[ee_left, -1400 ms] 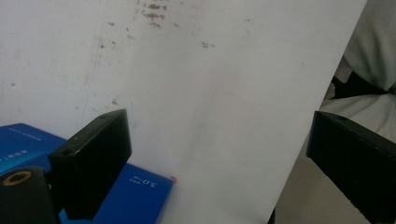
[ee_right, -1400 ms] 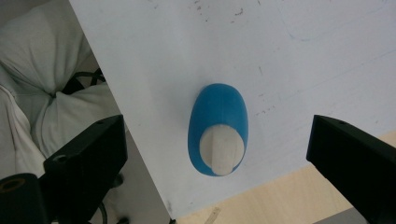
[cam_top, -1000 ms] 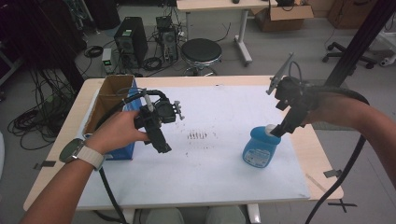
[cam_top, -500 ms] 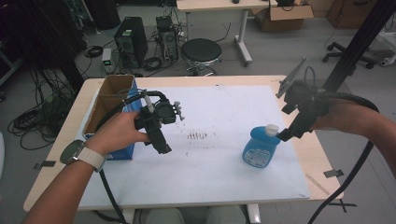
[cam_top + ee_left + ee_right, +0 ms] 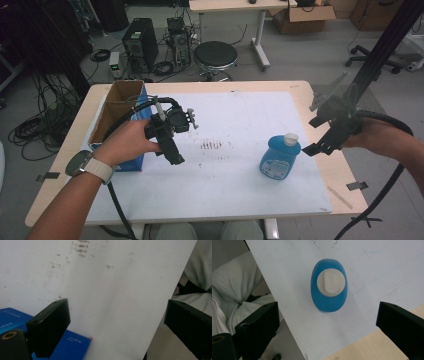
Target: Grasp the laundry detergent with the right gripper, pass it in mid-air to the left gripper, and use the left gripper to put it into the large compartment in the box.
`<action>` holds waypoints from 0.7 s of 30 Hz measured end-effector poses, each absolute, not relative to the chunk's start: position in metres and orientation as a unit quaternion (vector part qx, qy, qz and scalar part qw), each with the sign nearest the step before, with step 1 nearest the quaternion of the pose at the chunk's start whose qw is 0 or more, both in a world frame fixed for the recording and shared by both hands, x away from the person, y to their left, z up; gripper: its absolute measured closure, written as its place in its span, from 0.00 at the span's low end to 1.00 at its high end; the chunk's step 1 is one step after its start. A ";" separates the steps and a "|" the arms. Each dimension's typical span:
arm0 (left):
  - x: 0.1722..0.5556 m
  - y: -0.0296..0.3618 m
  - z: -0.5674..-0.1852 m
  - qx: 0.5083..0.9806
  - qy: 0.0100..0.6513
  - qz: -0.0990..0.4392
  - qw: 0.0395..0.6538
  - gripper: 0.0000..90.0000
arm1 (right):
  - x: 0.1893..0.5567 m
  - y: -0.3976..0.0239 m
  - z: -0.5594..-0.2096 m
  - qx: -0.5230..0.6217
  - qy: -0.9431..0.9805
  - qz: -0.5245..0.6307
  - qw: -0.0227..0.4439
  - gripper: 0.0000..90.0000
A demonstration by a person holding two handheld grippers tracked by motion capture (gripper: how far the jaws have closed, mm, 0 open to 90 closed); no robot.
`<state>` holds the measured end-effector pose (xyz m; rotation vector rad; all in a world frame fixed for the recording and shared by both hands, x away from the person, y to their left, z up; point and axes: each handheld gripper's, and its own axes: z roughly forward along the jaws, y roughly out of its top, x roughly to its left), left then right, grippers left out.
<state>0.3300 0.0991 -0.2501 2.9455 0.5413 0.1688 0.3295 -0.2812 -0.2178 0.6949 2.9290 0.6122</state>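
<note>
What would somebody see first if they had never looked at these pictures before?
Probably the bright blue plastic bottle with the white cap, standing upright on the white sheet that covers the wooden table, toward its right side. The right gripper hovers just beside it with its jaws wide open and nothing between them. On the left, the left gripper, also open, hangs above the sheet next to an open cardboard box with blue sides.

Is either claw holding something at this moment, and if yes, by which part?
Nothing is held. The left claw and the right claw are both open, and the blue bottle stands free on the table.
</note>
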 end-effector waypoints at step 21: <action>0.330 0.097 -0.254 0.979 0.182 0.054 0.070 0.08 | 0.320 -0.308 -0.253 0.234 0.931 0.275 0.053 0.06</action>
